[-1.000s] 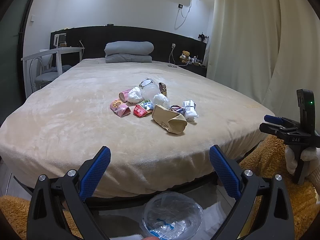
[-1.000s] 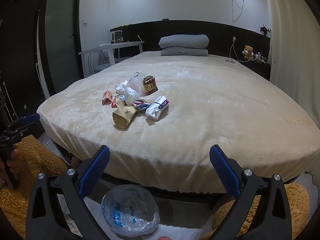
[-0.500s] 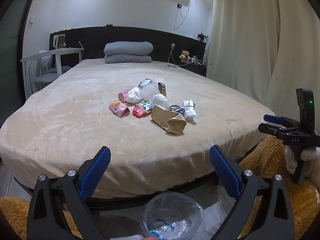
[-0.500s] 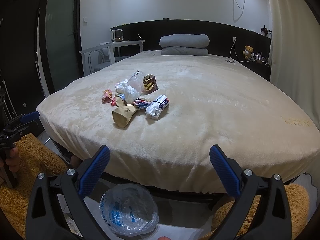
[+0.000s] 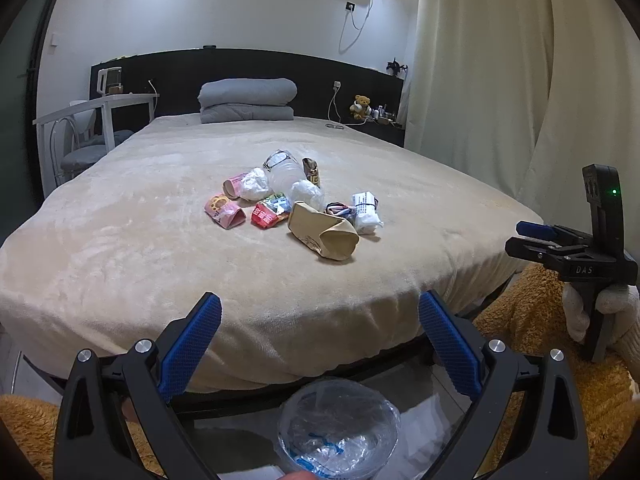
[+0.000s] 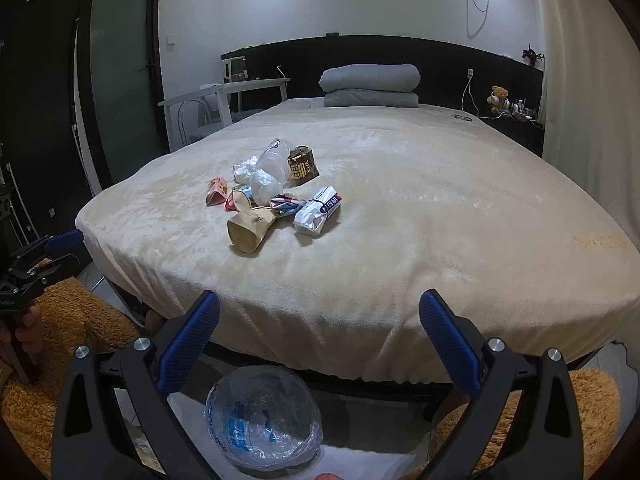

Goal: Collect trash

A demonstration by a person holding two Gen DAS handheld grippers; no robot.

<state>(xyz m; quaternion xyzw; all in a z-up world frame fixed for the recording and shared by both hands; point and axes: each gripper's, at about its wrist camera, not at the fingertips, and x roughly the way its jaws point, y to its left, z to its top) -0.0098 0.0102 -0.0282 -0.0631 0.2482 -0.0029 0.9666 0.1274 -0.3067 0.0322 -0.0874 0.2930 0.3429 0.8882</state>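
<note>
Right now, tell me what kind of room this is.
A bedroom, most likely: a wide bed with a folded grey quilt at its dark headboard, and a teddy bear on the side ledge. Trash lies piled on the bed.

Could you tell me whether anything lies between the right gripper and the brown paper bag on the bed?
Nothing visible does. The open right gripper faces the brown paper bag across bare blanket; the bag is the nearest piece of the trash pile.
</note>
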